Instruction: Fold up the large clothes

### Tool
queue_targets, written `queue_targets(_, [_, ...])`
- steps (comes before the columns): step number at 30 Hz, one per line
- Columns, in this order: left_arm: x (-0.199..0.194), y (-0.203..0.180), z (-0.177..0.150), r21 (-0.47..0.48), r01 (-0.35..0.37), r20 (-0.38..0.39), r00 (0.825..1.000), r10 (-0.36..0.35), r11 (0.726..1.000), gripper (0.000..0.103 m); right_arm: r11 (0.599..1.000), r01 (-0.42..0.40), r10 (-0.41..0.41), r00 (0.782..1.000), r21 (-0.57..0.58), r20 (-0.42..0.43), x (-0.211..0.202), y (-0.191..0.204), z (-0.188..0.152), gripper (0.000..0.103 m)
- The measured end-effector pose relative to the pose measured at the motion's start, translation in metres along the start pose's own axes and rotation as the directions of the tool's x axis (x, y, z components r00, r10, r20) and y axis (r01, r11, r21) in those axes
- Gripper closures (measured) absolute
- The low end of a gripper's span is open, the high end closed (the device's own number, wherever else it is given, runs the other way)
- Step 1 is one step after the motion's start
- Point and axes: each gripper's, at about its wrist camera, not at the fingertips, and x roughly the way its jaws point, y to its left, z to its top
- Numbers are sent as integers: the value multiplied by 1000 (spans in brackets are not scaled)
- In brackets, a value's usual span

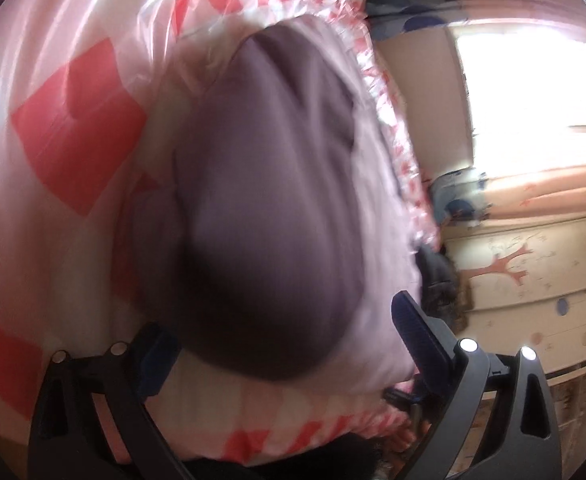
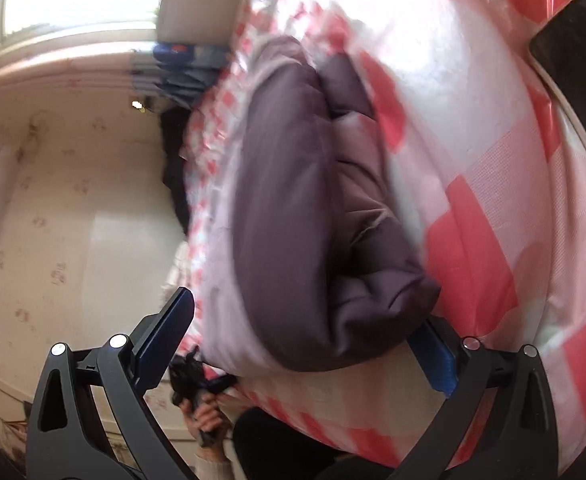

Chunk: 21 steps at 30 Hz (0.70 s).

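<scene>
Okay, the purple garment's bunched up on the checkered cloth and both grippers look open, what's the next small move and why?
Probably close the right gripper on the near bunched end of the purple garment. Its jaws stand wide apart, with that end between them, so nothing is gripped yet. The left gripper is equally open over the same lump on the checkered cloth. The blur leaves contact uncertain.

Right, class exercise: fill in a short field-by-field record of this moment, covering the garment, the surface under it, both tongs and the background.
garment: dark purple-grey padded garment, bundled with a fold already in it, details blurred
surface: red-and-white checked plastic cloth, glossy, garment lying on it
left tongs: open, fingers either side of the garment's near end
right tongs: open, garment's near end between the fingers
background: bright window, patterned cream cabinet
image quality: motion blur in both wrist views
</scene>
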Motion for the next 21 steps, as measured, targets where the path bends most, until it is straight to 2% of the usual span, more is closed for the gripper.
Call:
queue_targets(5, [2, -2, 3, -19, -7, 19, 1000, 7, 1000, 10, 998, 37, -37, 999, 49, -12, 1, -9, 0, 7])
queue_targets(7, [1, -5, 3, -15, -35, 21, 999, 35, 999, 28, 999, 36, -36, 999, 30, -18, 2, -3, 0, 7])
queue_targets(8, [0, -9, 5, -6, -48, 22, 999, 48, 999, 32, 1000, 18, -17, 1000, 16, -15, 2, 2, -1, 7])
queue_targets(10, [-2, -18, 7, 15, -67, 17, 998, 67, 998, 45, 999, 34, -34, 999, -17, 2, 2, 12, -4, 14])
queue_targets(11, [-6, -19, 8, 23, -78, 12, 997, 77, 997, 47, 999, 41, -41, 999, -25, 12, 1, 17, -4, 20])
queue_targets(12, [-7, -24, 10, 29, -79, 6, 997, 79, 996, 54, 999, 42, -42, 999, -30, 22, 0, 20, -2, 28])
queue_targets(13, [-6, -28, 13, 33, -84, 3, 996, 84, 996, 57, 999, 40, -39, 999, -34, 31, -3, 24, -1, 36])
queue_targets(14, [-7, -34, 14, 39, -84, 3, 996, 84, 996, 59, 998, 45, -43, 998, -45, 48, -7, 28, 0, 54])
queue_targets(17, [-15, -55, 16, 78, -73, 7, 997, 72, 994, 66, 994, 34, -27, 997, -104, 71, -16, 47, -3, 61])
queue_targets(21, [-37, -78, 5, 138, -49, 11, 999, 48, 989, 69, 986, -8, 20, 997, -164, 71, -31, 71, -17, 62])
